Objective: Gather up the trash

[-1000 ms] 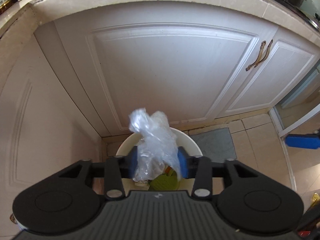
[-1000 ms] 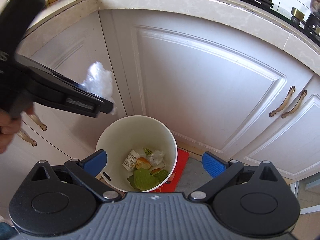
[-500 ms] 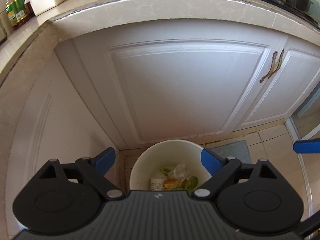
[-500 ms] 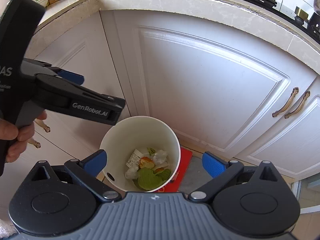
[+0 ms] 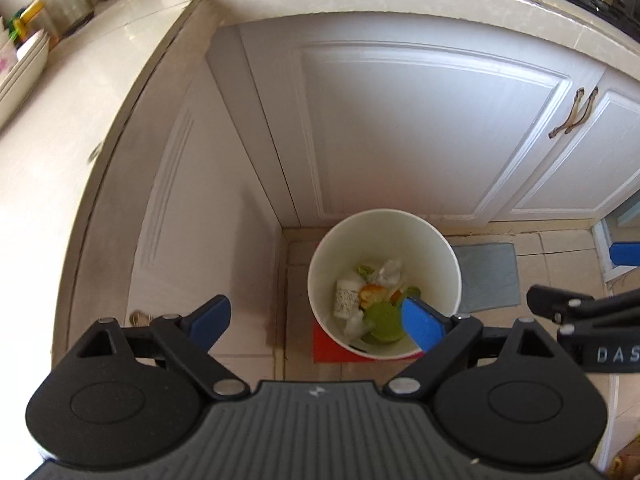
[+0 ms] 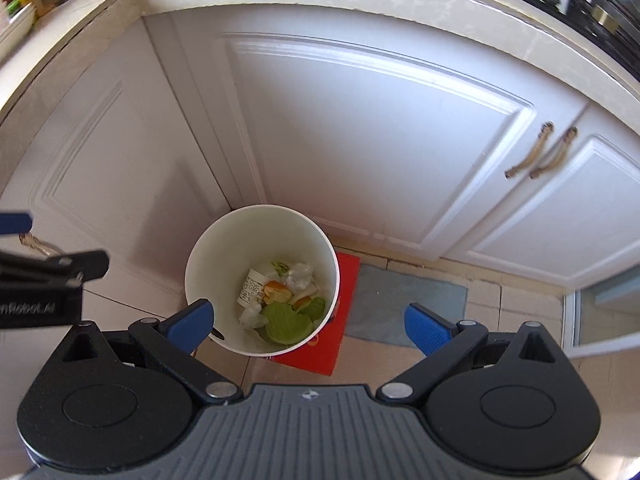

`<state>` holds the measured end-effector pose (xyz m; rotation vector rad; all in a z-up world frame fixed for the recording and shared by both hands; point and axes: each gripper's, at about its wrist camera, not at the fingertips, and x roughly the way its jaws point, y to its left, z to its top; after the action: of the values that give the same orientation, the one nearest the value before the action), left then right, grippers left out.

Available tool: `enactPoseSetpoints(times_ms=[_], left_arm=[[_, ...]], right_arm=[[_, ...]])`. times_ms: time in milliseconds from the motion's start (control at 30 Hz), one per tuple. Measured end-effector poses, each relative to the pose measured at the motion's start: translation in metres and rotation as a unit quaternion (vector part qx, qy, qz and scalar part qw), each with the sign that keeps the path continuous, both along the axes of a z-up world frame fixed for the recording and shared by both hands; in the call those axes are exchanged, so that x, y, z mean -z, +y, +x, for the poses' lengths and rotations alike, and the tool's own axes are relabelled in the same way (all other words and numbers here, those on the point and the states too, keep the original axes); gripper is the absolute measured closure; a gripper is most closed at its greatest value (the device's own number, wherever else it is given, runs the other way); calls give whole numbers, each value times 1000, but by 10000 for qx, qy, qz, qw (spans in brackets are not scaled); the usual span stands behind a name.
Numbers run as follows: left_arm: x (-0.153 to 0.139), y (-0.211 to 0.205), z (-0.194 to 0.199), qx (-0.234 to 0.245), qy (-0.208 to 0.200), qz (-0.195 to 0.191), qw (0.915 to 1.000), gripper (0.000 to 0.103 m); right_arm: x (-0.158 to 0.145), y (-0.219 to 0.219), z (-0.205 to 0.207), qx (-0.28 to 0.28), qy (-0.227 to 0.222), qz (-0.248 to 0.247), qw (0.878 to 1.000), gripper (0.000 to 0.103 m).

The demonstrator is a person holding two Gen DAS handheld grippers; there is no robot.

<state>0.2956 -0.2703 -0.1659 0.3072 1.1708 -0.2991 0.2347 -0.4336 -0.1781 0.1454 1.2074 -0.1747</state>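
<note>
Beside the cabinet doors [image 6: 360, 140]: white bin [image 6: 208, 248] on red mat [image 6: 344, 280] | both grippers [image 5: 316, 322] [image 6: 308, 322] spread wide, empty | plastic bag [image 6: 298, 274] now dropped in bin

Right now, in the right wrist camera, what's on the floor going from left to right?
Round white trash bin → flat red cardboard piece under its edge → grey floor mat.

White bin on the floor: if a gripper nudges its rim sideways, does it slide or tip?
Probably tips or skates. The white bin looks tall, thin-walled and mostly empty, with only light scraps at the bottom, so likely light. It sits partly on a red mat, so its footing may be uneven. The cabinet door behind would likely stop backward travel.
</note>
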Motion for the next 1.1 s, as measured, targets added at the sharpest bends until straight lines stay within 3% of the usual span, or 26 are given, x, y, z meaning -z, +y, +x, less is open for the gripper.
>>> enactPoseSetpoints(times_ms=[400, 1100], left_arm=[[-31, 10, -16, -3, -51, -25, 10000, 10], [-43, 25, -18, -58, -131, -146, 9998, 10]], right_arm=[[-41, 17, -13, 182, -267, 132, 9994, 0], [-52, 28, -10, 92, -383, 51, 9992, 0]])
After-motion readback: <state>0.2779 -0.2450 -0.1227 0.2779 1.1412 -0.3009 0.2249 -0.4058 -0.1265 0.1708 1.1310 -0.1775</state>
